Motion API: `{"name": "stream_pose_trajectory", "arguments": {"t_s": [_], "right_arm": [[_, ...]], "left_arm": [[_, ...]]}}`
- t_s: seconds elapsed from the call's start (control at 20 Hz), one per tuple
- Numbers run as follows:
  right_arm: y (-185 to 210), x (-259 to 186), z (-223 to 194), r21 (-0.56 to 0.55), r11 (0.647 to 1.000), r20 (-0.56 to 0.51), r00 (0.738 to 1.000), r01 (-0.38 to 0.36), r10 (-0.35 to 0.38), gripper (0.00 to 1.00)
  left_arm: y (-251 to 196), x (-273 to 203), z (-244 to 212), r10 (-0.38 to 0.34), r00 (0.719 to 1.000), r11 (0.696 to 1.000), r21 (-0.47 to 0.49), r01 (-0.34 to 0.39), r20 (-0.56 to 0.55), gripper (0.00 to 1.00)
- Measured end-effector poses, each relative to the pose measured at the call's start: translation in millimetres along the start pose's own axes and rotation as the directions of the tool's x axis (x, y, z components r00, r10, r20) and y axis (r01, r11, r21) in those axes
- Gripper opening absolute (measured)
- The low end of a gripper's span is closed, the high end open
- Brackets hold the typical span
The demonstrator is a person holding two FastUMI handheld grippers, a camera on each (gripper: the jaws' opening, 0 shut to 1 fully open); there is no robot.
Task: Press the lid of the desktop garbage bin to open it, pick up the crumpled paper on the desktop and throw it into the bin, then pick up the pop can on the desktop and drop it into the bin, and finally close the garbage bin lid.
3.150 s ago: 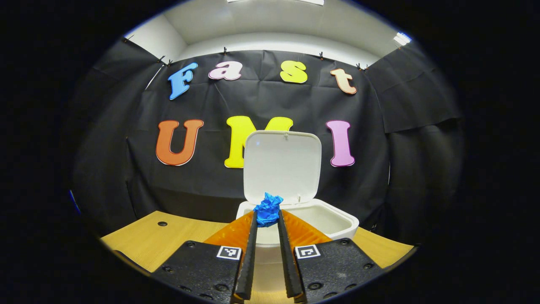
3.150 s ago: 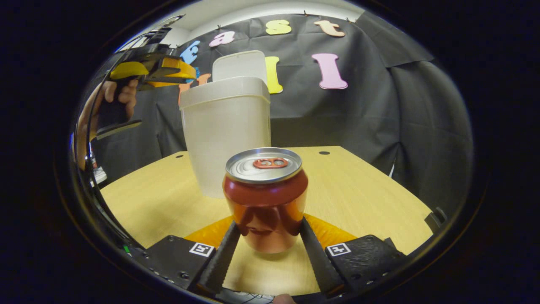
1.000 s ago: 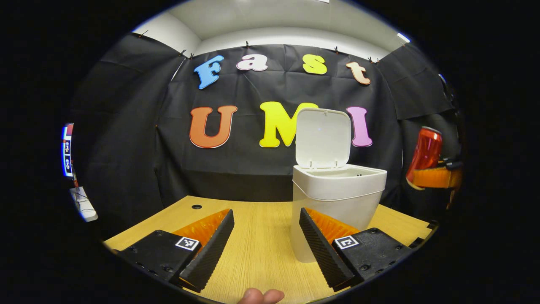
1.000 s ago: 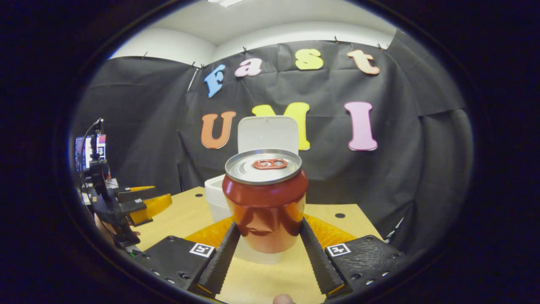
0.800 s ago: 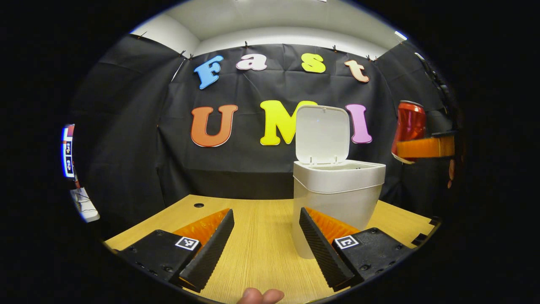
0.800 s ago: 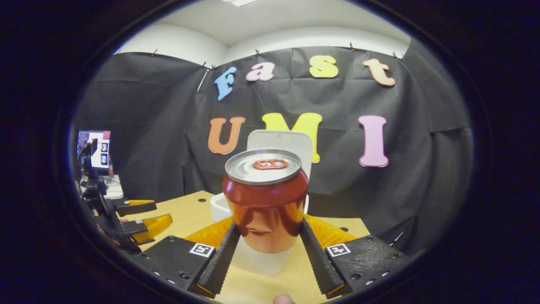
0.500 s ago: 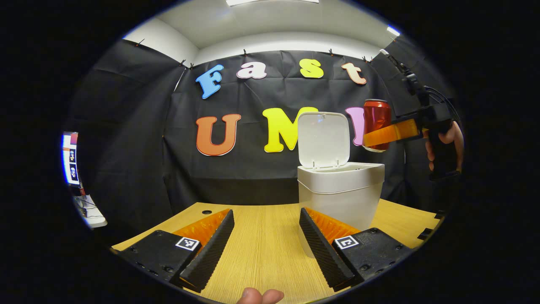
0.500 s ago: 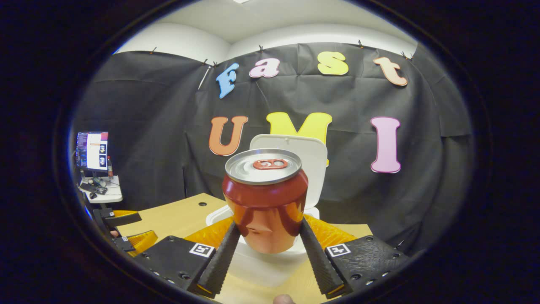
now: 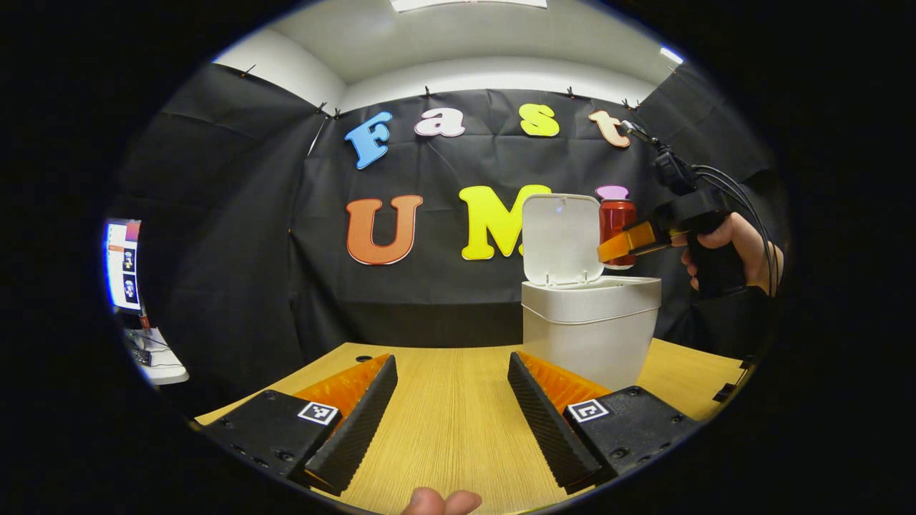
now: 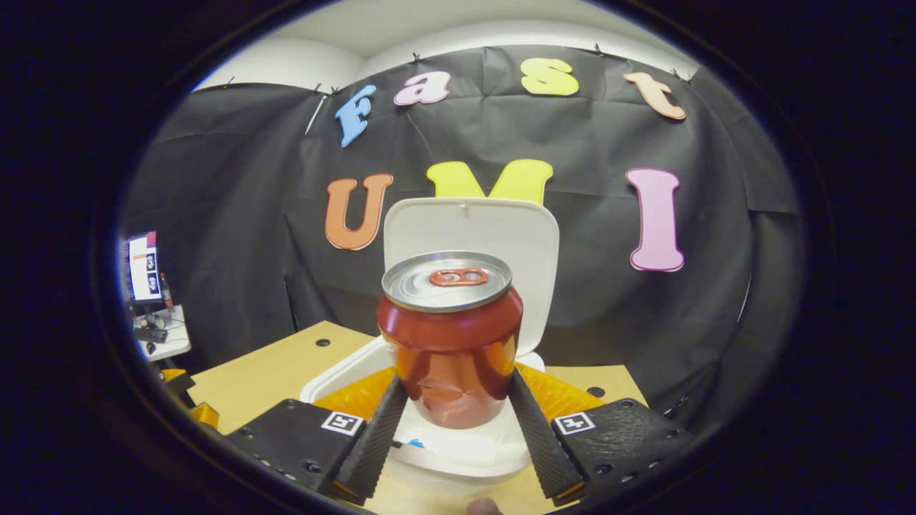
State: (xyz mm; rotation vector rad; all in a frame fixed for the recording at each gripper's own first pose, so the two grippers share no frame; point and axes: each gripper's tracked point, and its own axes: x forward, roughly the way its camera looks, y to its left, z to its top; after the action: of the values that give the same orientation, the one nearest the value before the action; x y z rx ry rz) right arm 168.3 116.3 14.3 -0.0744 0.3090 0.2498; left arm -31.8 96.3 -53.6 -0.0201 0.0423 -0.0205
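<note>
Right tool [image 10: 454, 422]: one, both fingers [image 10: 373, 438] pressed on the sides of one red can [image 10: 451, 336], held upright. Since half a second ago the can has travelled from beside the bin to directly above the bin's mouth; in the right gripper view the white rim [image 10: 336, 372] now lies under and around the can's base, and a scrap of blue [image 10: 415, 443], judged to be the crumpled paper, shows inside at about 7 o'clock of the can. Meaning for the task: paper step done, can carried into place; release comes next, then closing the lid. Left tool [image 9: 452, 415]: one, fingers spread wide, holding nothing, low over the bench [image 9: 444, 429], having drawn farther back from the bin over the last second. From it, the bin [image 9: 590, 329] stands at about 1 o'clock on the bench, one in number, its lid [image 9: 562, 236] one, upright and open at the rear. The right tool [image 9: 630, 242], as the left gripper view shows it, reaches in from 3 o'clock of the lid with the can [image 9: 617, 218] above the bin's right side, a hand [image 9: 723, 243] on its grip. Count: tools two; can one; bin one; lid one; paper one, part-seen; bench one. A fingertip [image 9: 440, 501] shows at 6 o'clock; a screen [image 9: 122, 265] at 9 o'clock.
</note>
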Motion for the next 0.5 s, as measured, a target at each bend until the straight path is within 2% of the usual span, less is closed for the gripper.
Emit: {"name": "stream_pose_trajectory", "arguments": {"t_s": [0.3,0.5], "right_arm": [[0,18,-5,-0.005,1.000,-0.036,0.999,0.024,-0.025,0.82],[2,20,-2,0.017,0.999,-0.029,0.999,0.028,-0.028,0.87]], "left_arm": [[-6,-3,5,-0.023,1.000,1.000,-0.002,0.023,0.013,1.00],[3,-3,5,-0.004,1.000,1.000,0.003,0.004,0.013,1.00]]}}
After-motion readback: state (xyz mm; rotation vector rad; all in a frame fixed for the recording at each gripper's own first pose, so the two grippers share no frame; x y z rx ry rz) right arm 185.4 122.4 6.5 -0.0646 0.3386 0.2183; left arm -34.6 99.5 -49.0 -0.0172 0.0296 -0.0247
